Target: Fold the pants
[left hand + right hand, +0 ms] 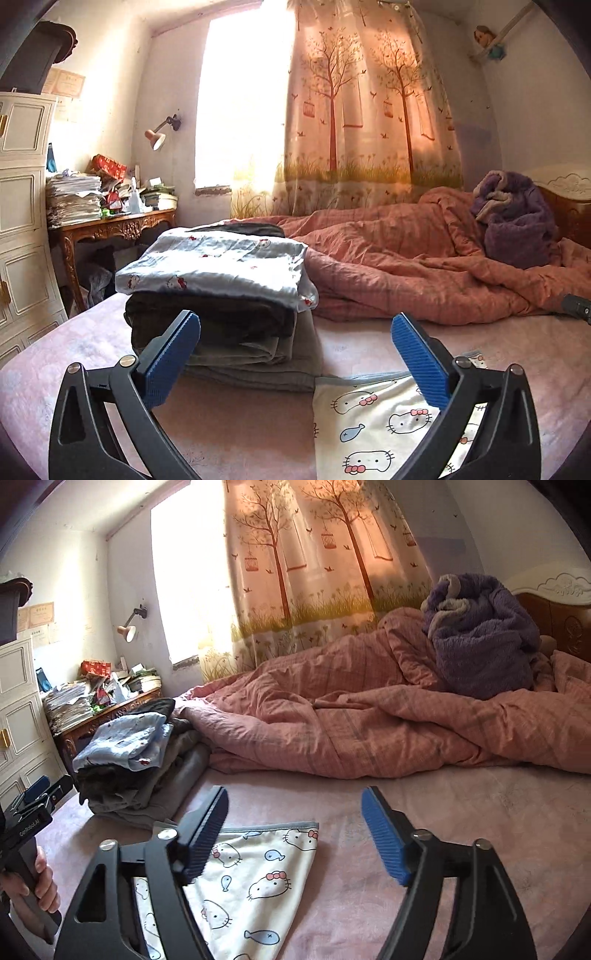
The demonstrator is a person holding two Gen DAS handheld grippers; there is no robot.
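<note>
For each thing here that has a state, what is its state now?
Left gripper: open, empty.
Right gripper: open, empty.
Cat-print pants: flat on the bed, released.
Clothes stack: folded, piled.
Quilt: rumpled.
Curtain: drawn over part of the window.

Both wrist views face the curtain (pixel 369 110) across the bed (pixel 480 830).
</note>
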